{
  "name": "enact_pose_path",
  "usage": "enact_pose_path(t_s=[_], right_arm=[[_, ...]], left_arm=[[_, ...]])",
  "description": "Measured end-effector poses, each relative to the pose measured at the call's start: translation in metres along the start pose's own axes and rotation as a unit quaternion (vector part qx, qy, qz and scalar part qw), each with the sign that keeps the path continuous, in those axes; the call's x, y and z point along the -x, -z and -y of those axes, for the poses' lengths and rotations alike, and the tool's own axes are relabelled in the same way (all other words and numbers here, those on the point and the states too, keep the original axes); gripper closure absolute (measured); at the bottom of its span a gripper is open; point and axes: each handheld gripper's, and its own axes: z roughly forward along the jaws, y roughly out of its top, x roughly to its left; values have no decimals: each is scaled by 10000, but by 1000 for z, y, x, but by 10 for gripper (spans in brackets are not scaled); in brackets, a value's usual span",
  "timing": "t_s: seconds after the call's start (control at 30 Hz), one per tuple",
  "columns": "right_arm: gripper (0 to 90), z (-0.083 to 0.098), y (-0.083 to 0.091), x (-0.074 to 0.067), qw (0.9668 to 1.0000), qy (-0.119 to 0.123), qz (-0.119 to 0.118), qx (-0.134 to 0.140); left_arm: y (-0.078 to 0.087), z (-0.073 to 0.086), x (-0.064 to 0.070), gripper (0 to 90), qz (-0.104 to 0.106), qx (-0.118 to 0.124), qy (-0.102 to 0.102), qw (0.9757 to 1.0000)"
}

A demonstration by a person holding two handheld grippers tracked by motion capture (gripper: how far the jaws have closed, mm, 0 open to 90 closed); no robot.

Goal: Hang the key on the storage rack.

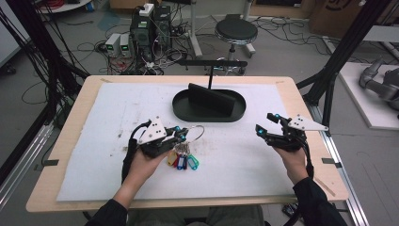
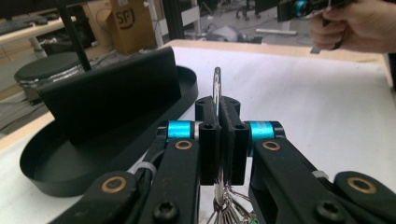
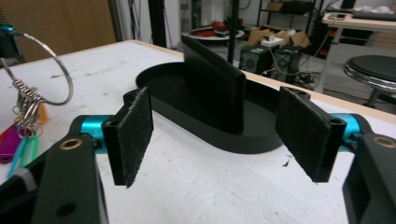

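Nearest the person, the left gripper [image 1: 181, 136] has its jaws clamped on a large metal key ring [image 1: 196, 133], pinched between the pads in the left gripper view [image 2: 216, 88]. Keys with coloured tags [image 1: 183, 161] hang from the ring at about 6 o'clock of it, just above the white mat [image 1: 113, 155]. At 3 o'clock, well apart, the right gripper [image 1: 265, 124] hovers with its jaws spread wide and nothing between them. Farther off, at 12 o'clock, a black oval tray [image 1: 183, 110] holds an upright black divider [image 1: 209, 98].
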Motion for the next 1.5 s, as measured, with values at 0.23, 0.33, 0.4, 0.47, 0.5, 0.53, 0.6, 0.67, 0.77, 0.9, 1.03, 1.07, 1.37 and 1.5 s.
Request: enact_pose_path(t_s=[0.23, 0.33, 0.4, 0.47, 0.5, 0.53, 0.6, 0.67, 0.77, 0.9, 1.03, 1.07, 1.37, 1.5], right_arm=[[297, -5, -3, -6, 9999, 19, -159, 52], [298, -7, -5, -9, 9997, 29, -247, 91], [298, -9, -6, -12, 9994, 24, -321, 109], [298, -12, -8, -15, 9991, 34, -407, 136], [299, -13, -9, -17, 9989, 39, -456, 139], [299, -14, -9, -18, 9986, 52, -497, 152], [299, -16, -11, -23, 9980, 61, -615, 166], [300, -19, -13, -27, 9971, 87, -737, 186], [329, -22, -16, -34, 9952, 111, -950, 199], [376, -25, -21, -43, 9913, 119, -1292, 208], [416, -27, -25, -51, 9865, 113, -1622, 185], [423, -28, -26, -53, 9852, 112, -1704, 167], [482, -29, -32, -64, 9805, 217, -1949, 102], [515, -29, -34, -65, 9783, 191, -2059, 100]], left_arm=[[9, -14, -1, 863, 101, 348, 20, 9993], [10, -19, -2, 863, 199, 485, 82, 9986], [10, -23, -1, 864, 260, 588, 103, 9979], [9, -26, -1, 864, 344, 703, 172, 9968], [9, -26, -1, 863, 374, 749, 198, 9963], [8, -28, 0, 864, 437, 814, 246, 9954], [6, -28, 1, 863, 523, 899, 316, 9941], [4, -29, 2, 863, 630, 973, 395, 9925], [1, -29, 3, 863, 752, 1016, 447, 9910], [-3, -28, 4, 863, 900, 1086, 528, 9886], [-7, -28, 7, 863, 1048, 1162, 563, 9861], [-9, -28, 8, 863, 1061, 1174, 558, 9858], [-16, -28, 12, 863, 1295, 1219, 609, 9822], [-19, -27, 14, 864, 1411, 1262, 609, 9800]])
